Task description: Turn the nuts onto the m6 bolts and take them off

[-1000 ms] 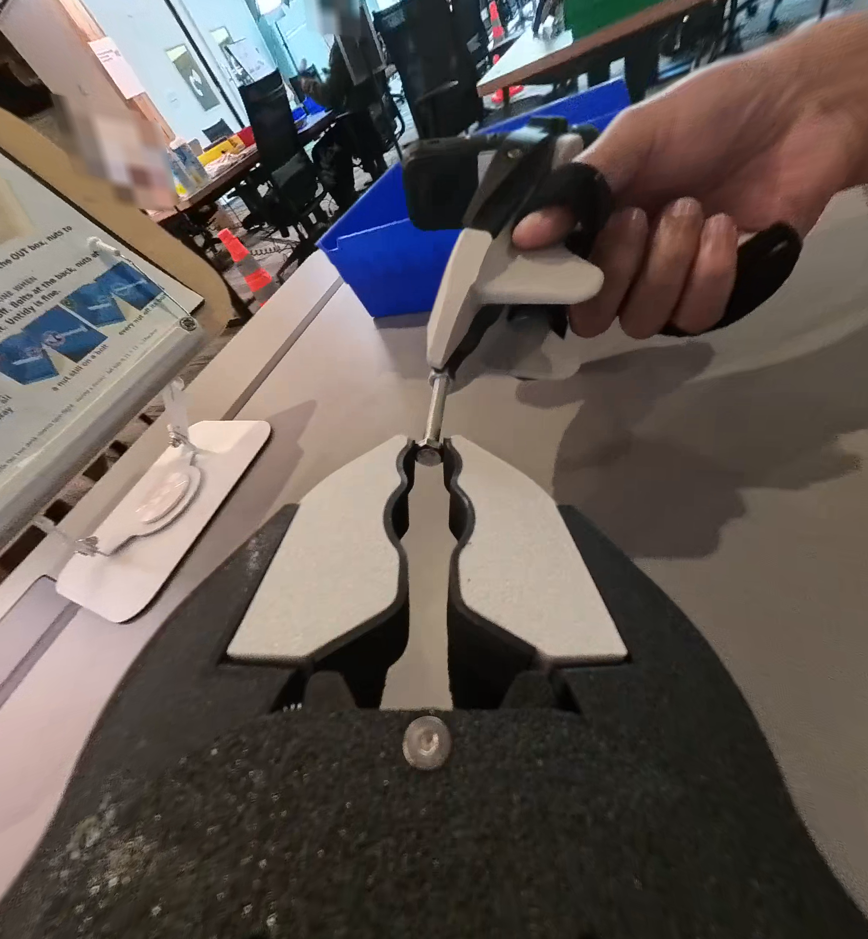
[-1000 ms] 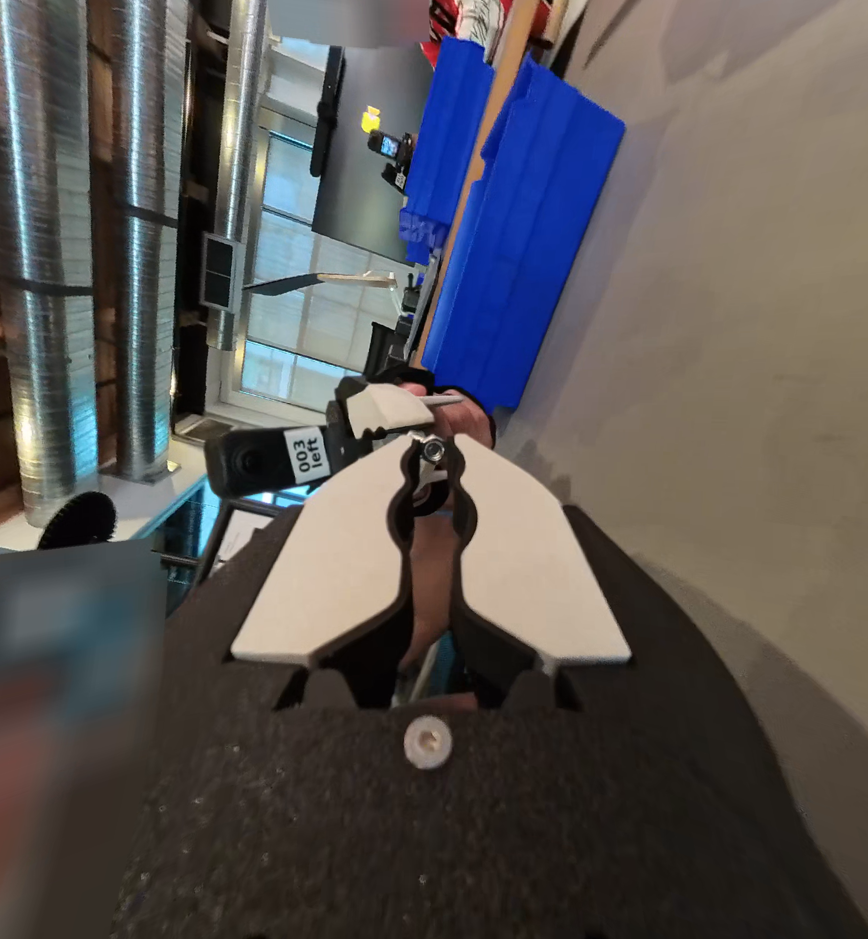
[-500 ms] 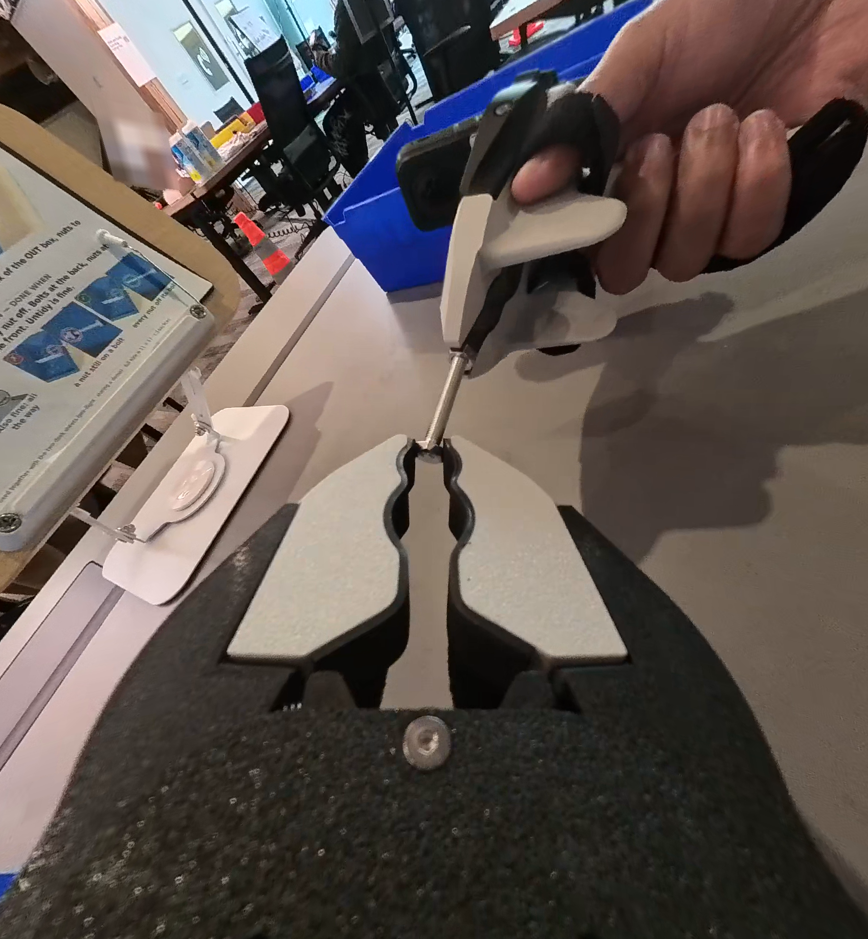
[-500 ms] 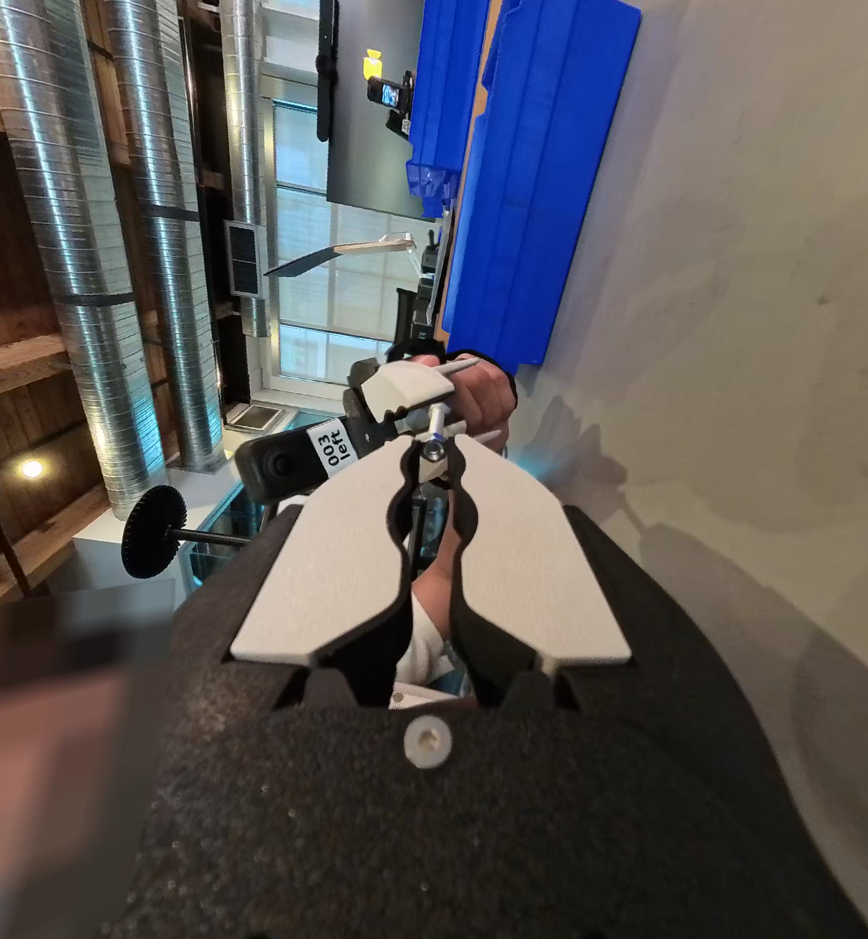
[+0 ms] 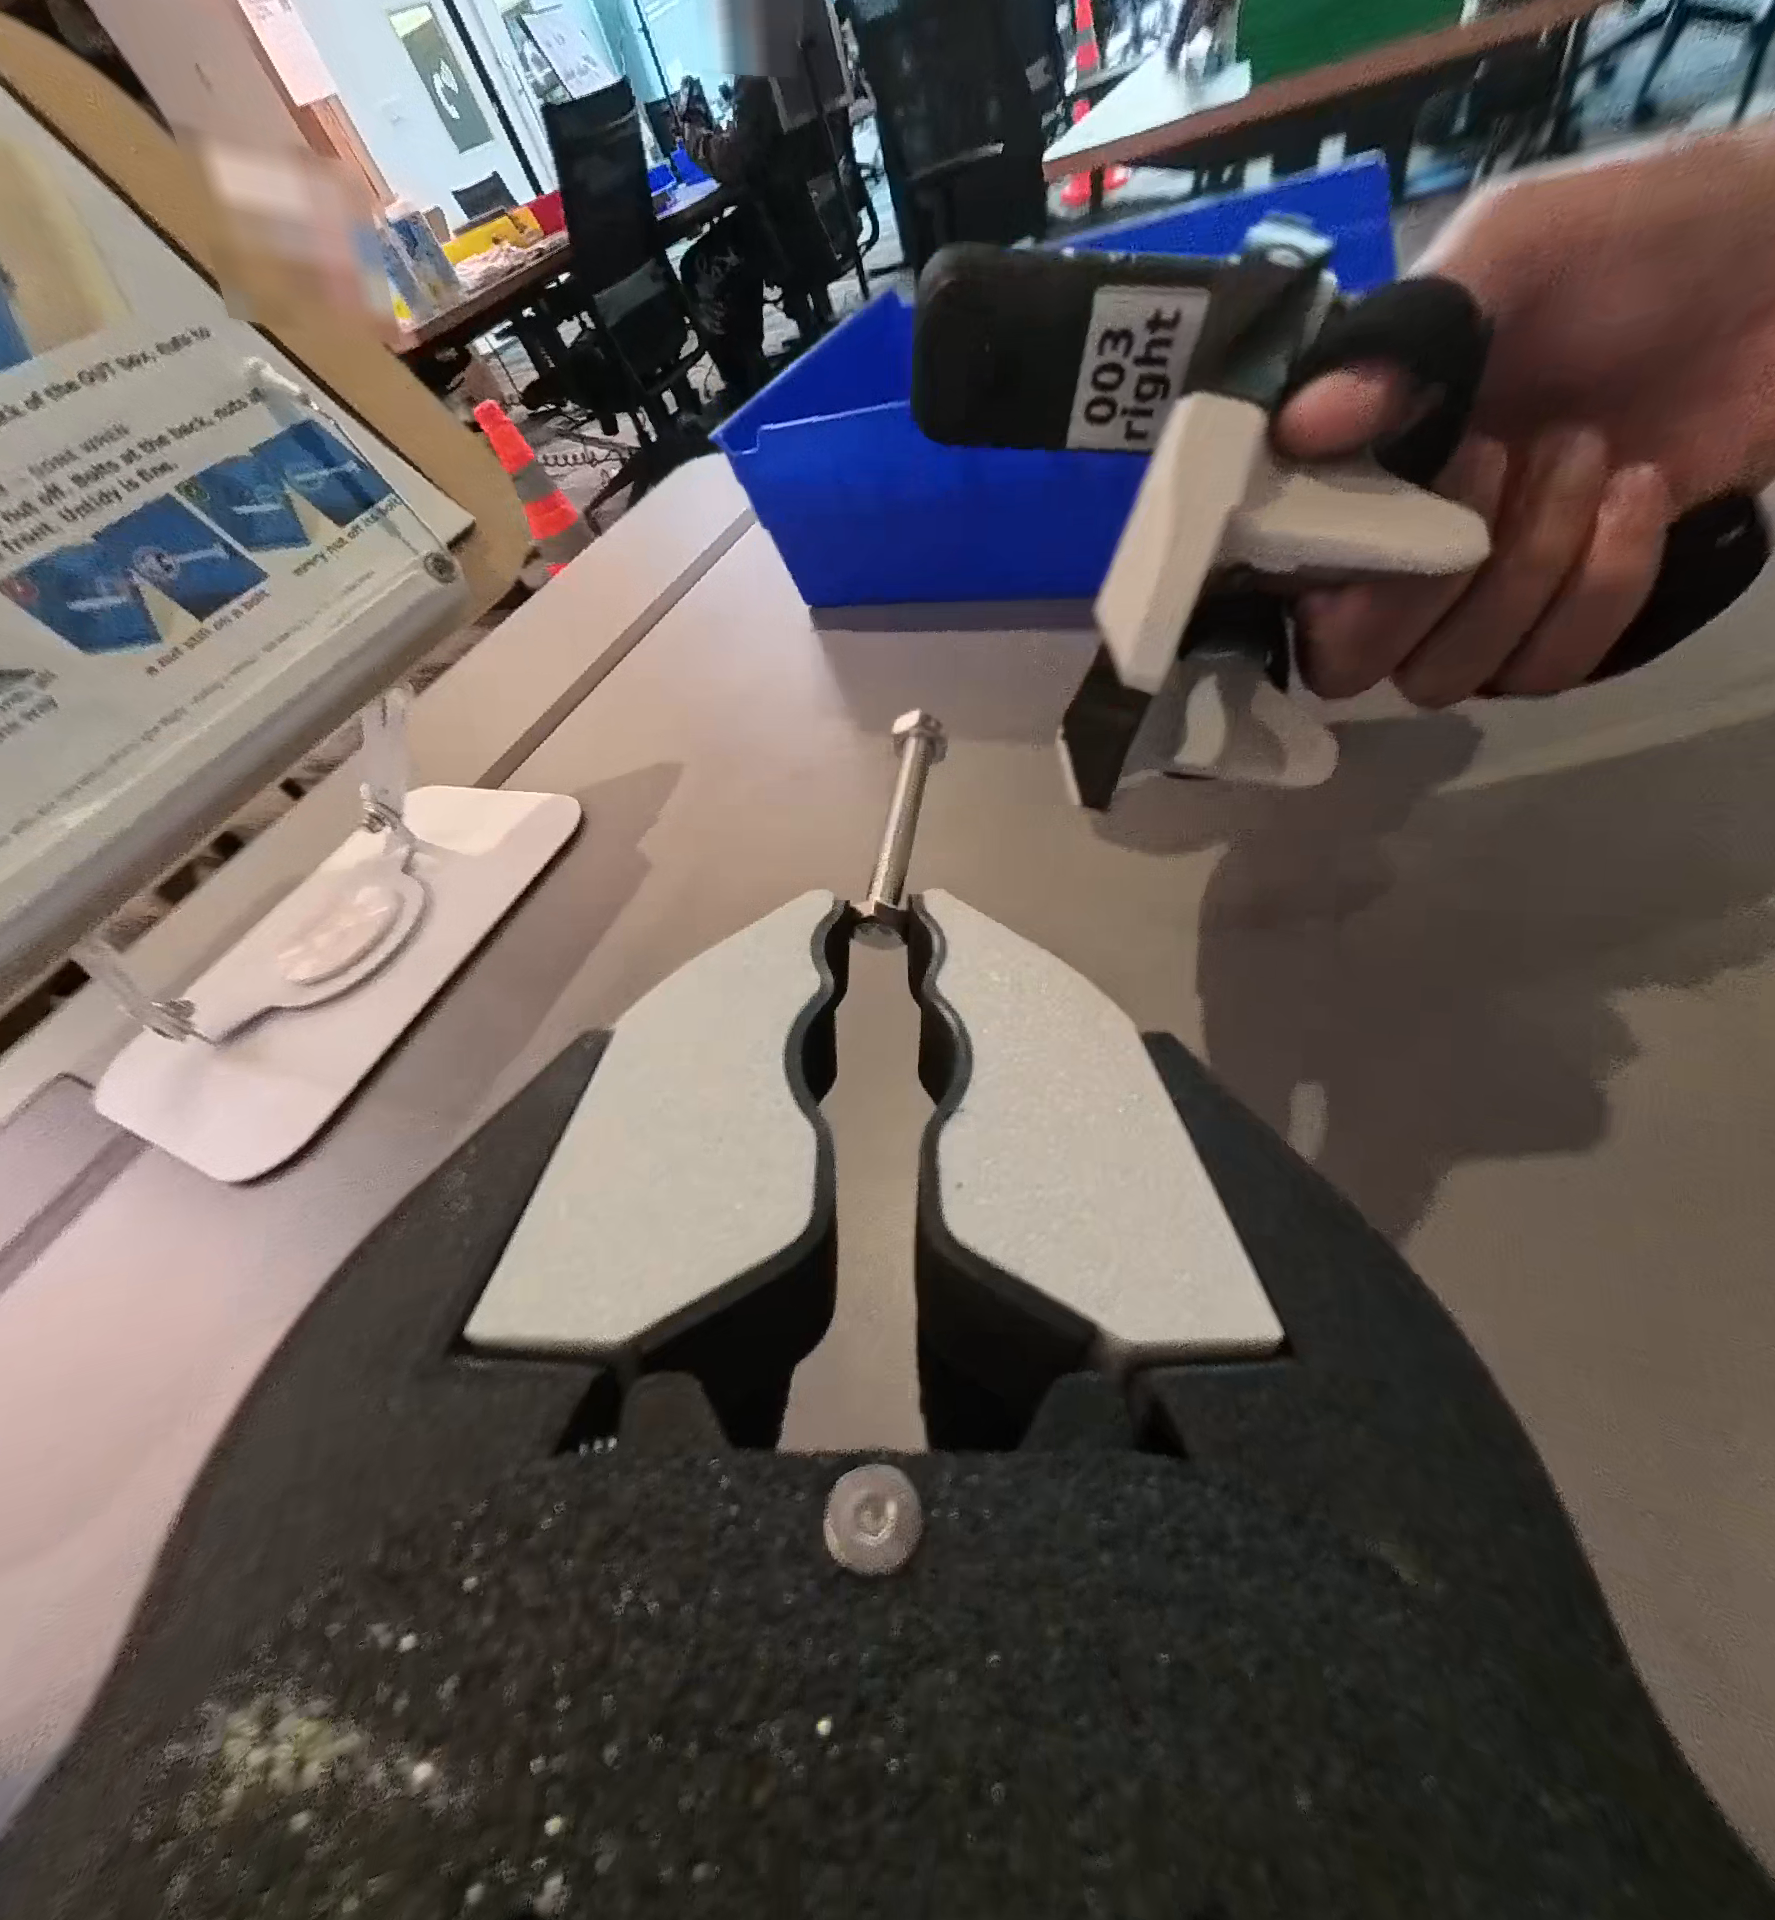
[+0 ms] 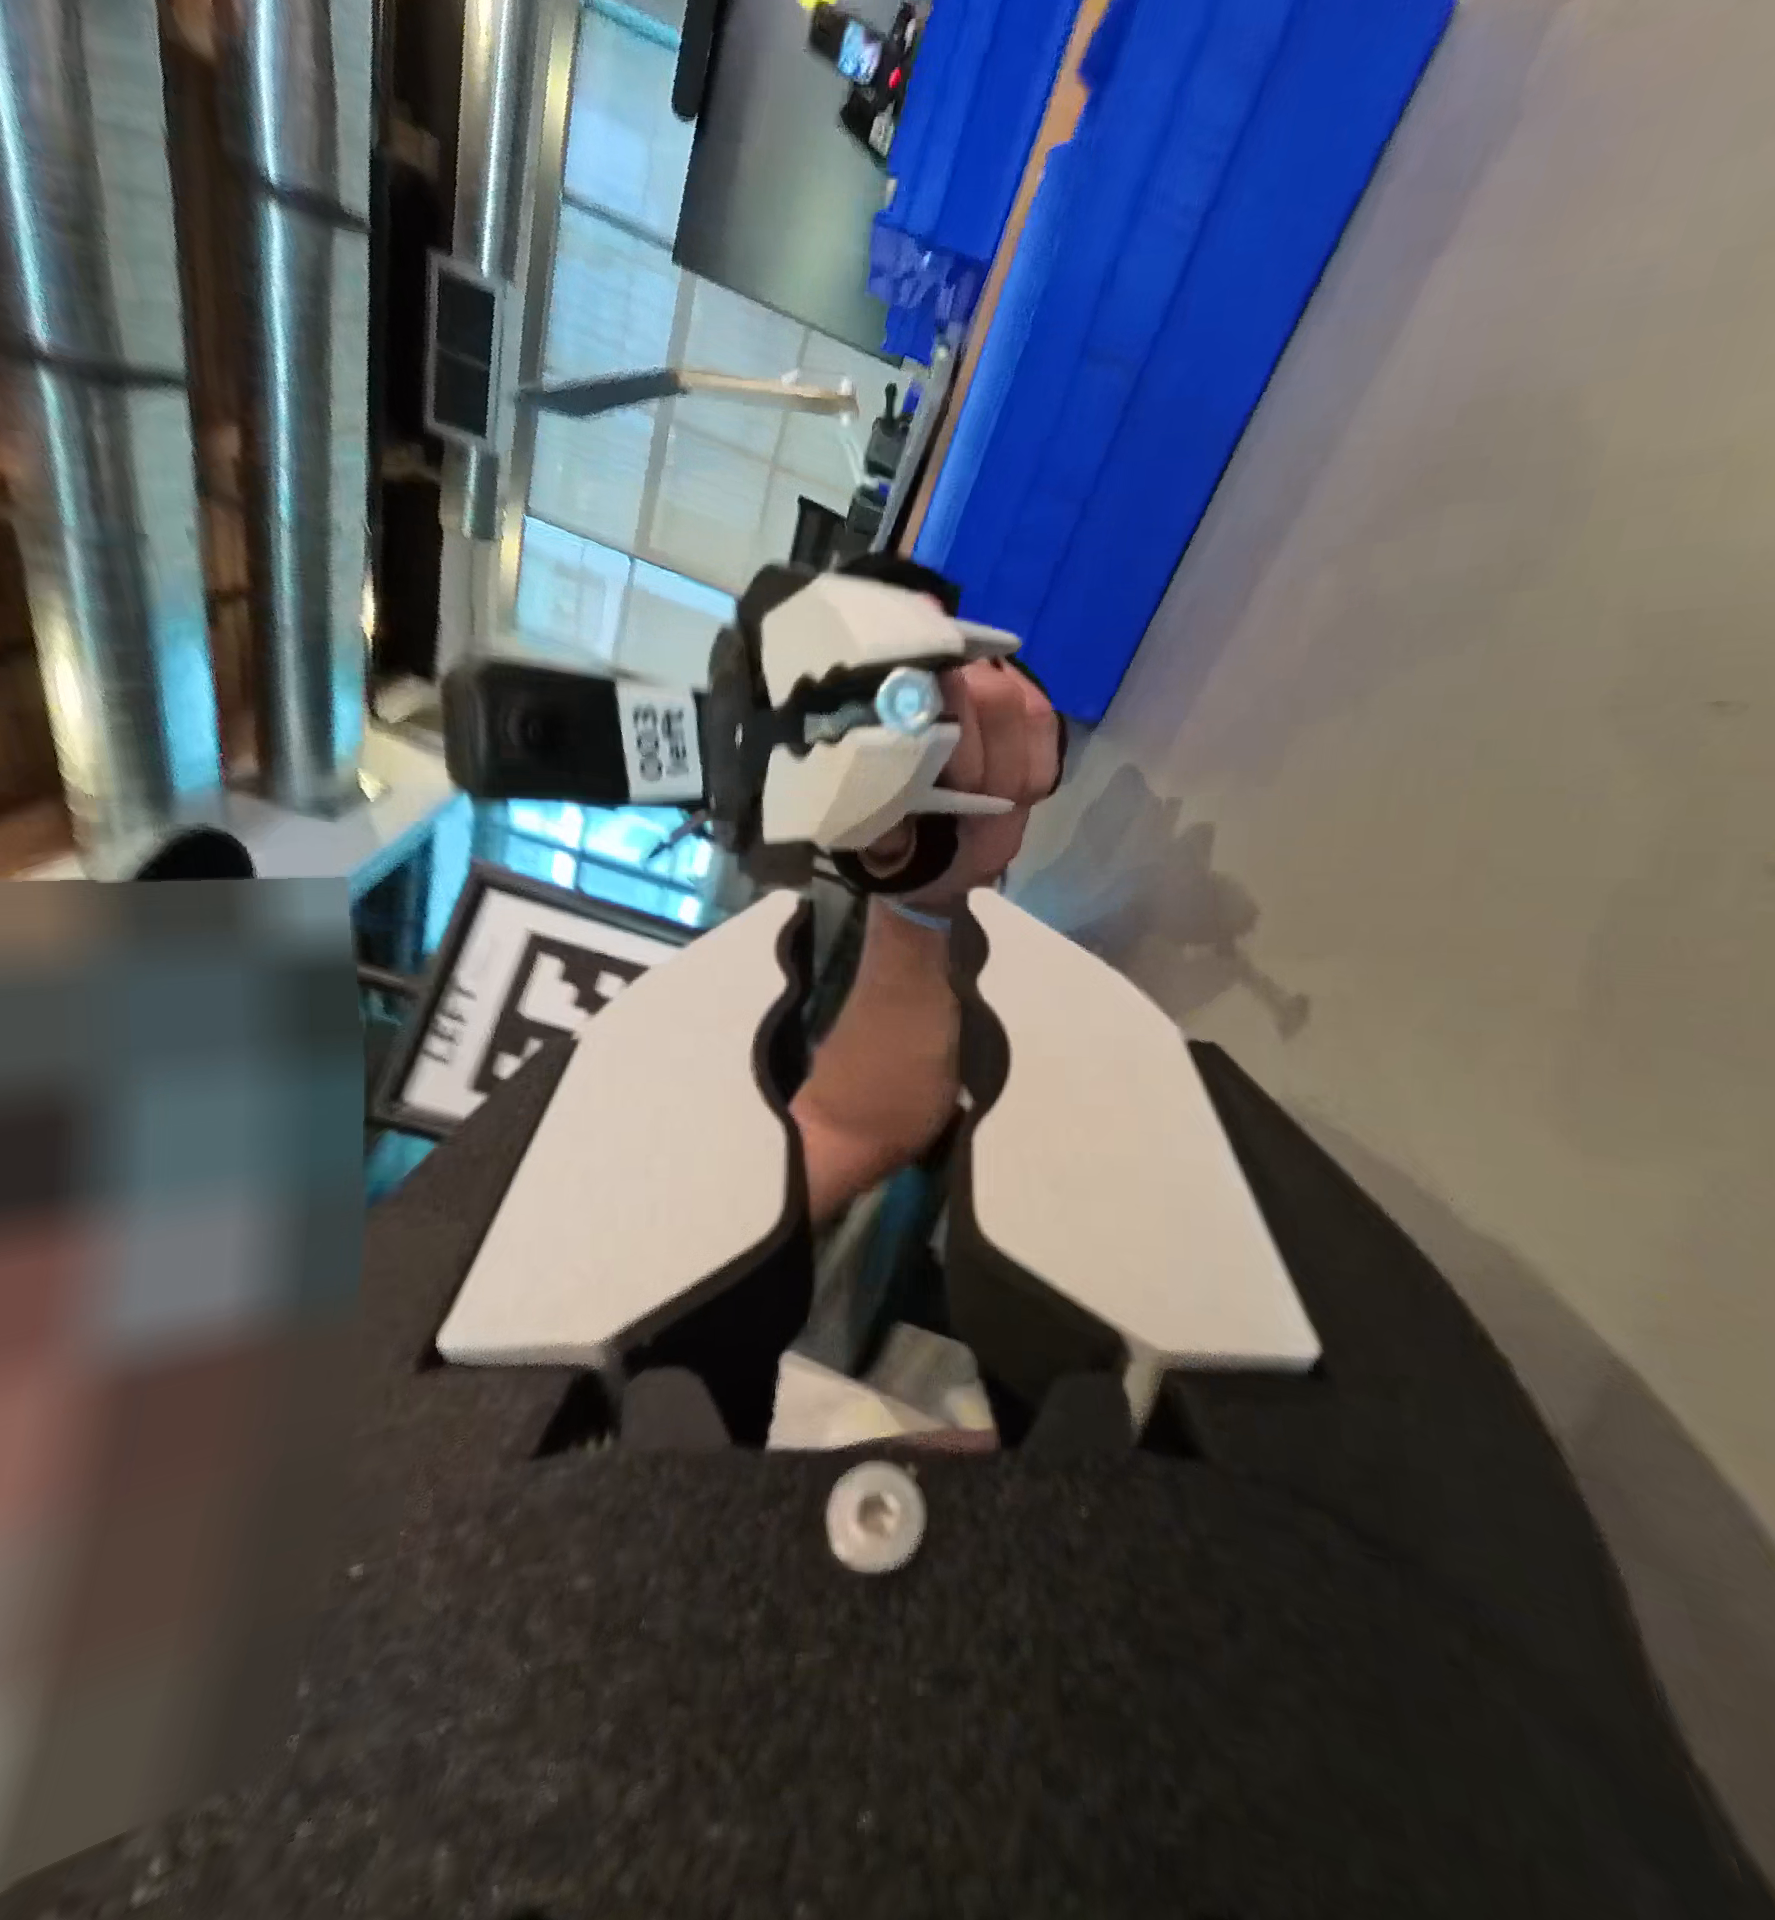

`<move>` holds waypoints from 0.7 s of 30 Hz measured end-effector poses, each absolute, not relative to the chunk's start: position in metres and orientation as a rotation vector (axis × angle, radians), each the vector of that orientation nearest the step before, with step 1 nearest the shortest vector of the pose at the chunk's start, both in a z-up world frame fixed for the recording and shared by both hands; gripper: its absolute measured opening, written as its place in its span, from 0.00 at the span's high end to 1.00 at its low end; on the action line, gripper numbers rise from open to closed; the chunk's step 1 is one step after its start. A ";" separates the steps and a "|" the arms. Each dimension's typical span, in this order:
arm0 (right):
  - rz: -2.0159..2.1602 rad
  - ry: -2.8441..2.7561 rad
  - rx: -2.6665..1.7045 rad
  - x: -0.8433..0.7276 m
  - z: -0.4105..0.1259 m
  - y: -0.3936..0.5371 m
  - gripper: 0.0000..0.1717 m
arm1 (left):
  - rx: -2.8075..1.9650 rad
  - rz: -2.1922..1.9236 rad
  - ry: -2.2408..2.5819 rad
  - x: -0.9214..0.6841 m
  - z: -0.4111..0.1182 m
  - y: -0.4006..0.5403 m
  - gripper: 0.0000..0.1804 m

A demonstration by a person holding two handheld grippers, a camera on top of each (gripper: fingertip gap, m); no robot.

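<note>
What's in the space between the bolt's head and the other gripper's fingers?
Nothing. In the left wrist view only bare grey table shows between the bolt head and the right gripper, whose fingers hold nothing.

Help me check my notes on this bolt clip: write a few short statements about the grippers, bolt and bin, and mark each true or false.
1. The left hand-held gripper is clamped on a nut at the near end of the bolt. True.
2. The right hand-held gripper grips the bolt's hex head. False: it is apart from the bolt, off to the right, with nothing between its fingers.
3. The bolt lies flat on the table. False: it is held up in the air, pointing away from the left gripper.
4. A blue bin stands on the table beyond the bolt. True.
5. The sign stand lies right of the bolt. False: it is on the left.
</note>
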State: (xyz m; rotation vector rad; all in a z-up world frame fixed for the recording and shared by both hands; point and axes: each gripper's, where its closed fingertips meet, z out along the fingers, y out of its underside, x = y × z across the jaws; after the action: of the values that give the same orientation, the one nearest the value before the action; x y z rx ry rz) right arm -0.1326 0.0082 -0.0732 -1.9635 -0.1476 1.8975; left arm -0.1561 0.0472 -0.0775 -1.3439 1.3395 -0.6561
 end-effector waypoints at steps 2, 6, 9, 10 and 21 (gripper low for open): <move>1.768 -0.322 -1.929 -0.132 -0.070 0.005 0.84 | -1.376 -0.757 1.323 -0.158 -0.076 0.047 0.94; 1.335 -0.695 -1.728 -0.131 -0.054 0.003 0.82 | -1.433 -1.033 1.284 -0.160 -0.069 0.039 0.95; 0.746 -1.050 -1.530 -0.127 -0.057 0.002 0.82 | -1.446 -1.289 1.292 -0.160 -0.064 0.025 0.95; 0.554 -1.159 -1.453 -0.126 -0.060 -0.001 0.85 | -1.442 -1.374 1.303 -0.160 -0.062 0.019 0.95; -0.002 -1.535 -1.093 -0.140 -0.041 -0.022 0.85 | -1.391 -1.645 1.437 -0.162 -0.059 -0.014 0.94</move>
State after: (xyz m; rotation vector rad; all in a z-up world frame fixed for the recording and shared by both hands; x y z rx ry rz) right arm -0.1405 -0.0222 -0.0412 -1.0925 -1.5349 -0.0017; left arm -0.1619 -0.0136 -0.0594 -1.3911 1.4365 -1.6453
